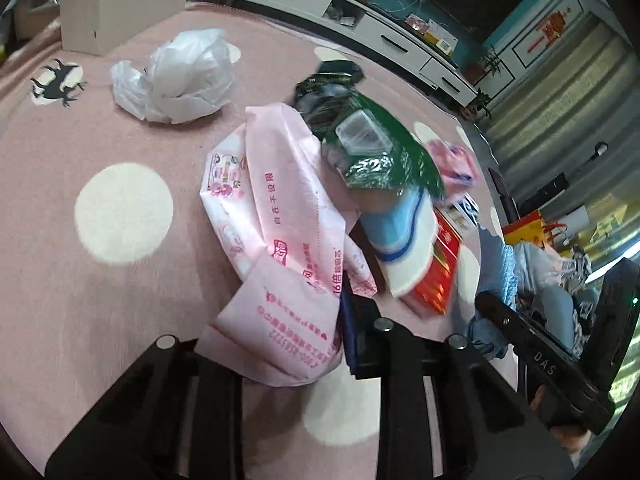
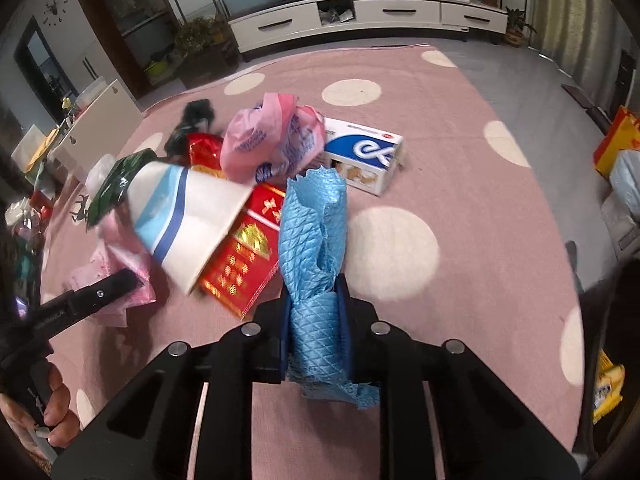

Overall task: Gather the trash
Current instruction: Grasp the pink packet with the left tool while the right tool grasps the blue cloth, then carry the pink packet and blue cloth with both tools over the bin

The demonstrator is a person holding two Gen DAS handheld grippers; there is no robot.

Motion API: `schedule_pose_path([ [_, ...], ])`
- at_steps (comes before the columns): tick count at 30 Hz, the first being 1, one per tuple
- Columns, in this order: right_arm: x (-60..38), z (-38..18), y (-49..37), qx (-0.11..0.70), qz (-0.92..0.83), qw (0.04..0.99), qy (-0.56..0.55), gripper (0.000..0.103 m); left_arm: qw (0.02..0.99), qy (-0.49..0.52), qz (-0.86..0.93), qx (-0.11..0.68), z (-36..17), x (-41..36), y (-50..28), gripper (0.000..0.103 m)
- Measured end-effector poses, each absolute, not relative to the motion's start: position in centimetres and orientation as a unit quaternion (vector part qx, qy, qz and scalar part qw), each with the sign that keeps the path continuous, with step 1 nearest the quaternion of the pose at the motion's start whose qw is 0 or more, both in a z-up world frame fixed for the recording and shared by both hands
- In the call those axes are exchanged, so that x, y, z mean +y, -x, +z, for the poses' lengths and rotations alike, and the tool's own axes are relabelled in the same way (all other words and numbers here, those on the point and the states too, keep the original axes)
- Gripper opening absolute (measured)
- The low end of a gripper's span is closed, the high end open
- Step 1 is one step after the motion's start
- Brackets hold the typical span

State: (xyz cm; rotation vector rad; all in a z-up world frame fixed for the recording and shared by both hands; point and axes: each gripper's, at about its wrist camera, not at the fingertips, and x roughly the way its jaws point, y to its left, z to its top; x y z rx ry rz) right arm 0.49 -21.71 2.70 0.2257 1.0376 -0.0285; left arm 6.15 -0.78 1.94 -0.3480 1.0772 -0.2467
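Note:
A pile of trash lies on the pink dotted rug point(image 1: 60, 216). My left gripper point(image 1: 340, 320) is shut on a pale pink printed wrapper point(image 1: 280, 240), which hangs over the pile. My right gripper point(image 2: 316, 320) is shut on a blue quilted plastic piece point(image 2: 314, 232) standing up between its fingers. The pile holds a white paper cup with blue stripes point(image 2: 188, 220), a red carton point(image 2: 244, 264), a green foil packet point(image 1: 372, 152), a pink plastic bag point(image 2: 272, 140) and a white and blue box point(image 2: 362, 156). The right gripper's body point(image 1: 540, 344) shows in the left wrist view.
A crumpled white plastic bag point(image 1: 180, 76) lies further out on the rug. A beige cardboard box point(image 1: 100, 4) stands at the rug's far edge. A white TV cabinet point(image 2: 360, 16) runs along the wall. Bags point(image 2: 616, 148) sit on the grey floor to the right.

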Motion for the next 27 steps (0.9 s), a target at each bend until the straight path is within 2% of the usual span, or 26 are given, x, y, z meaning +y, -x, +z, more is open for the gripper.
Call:
schedule_pose_path([
  [10, -22.5, 6.3, 4.5, 0.461, -0.034, 0.882, -0.098, 0.021, 0.849, 0.145, -0.158, 0.483, 5.6, -3.0, 0.2, 0.025],
  [27, -26.5, 9.2, 9.2, 0.419, -0.087, 0.897, -0.109, 0.021, 0.858, 0.103, -0.224, 0.45, 10.2, -10.6, 3.8, 0.025],
])
